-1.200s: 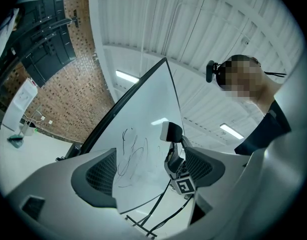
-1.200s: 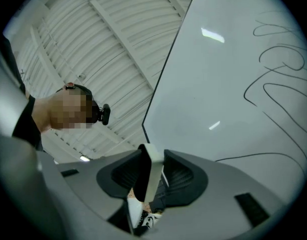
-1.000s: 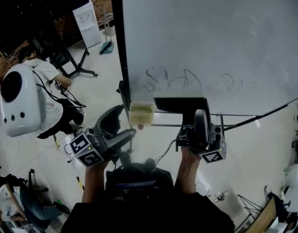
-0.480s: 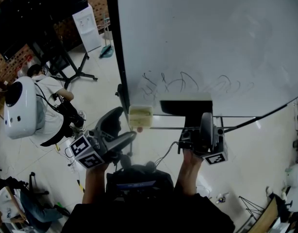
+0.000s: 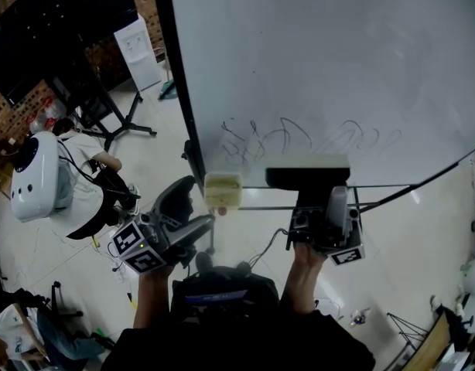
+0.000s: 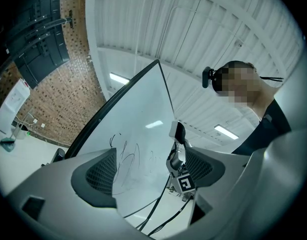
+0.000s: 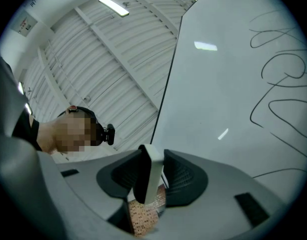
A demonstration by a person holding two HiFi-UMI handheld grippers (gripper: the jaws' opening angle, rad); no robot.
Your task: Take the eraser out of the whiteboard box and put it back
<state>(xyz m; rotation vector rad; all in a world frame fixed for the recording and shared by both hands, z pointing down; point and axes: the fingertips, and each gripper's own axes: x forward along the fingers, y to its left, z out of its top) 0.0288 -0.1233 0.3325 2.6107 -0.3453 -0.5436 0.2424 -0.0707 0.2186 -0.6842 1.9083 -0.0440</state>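
The eraser point(image 5: 307, 176), a flat dark block with a pale top face, is pinched edge-on between the pads of my right gripper point(image 5: 319, 197), just below the whiteboard point(image 5: 322, 68) and its black scribbles. In the right gripper view the eraser point(image 7: 150, 176) stands upright between the two pads, with the whiteboard point(image 7: 233, 84) beyond. The cream whiteboard box point(image 5: 223, 190) hangs at the board's lower edge, to the left of the eraser. My left gripper point(image 5: 193, 207) is below the box, open and empty. In the left gripper view, the eraser point(image 6: 177, 131) shows across the gap.
The board's black frame point(image 5: 175, 107) runs down the left, and thin stand bars point(image 5: 377, 199) cross under it. On the floor at left a person sits beside a white rounded device point(image 5: 36, 180). A black stand point(image 5: 106, 122) and a white sign point(image 5: 141, 49) are farther back.
My right gripper with the eraser has drifted a little to the right, away from the box. The left gripper has hardly moved. The head view has shifted slightly.
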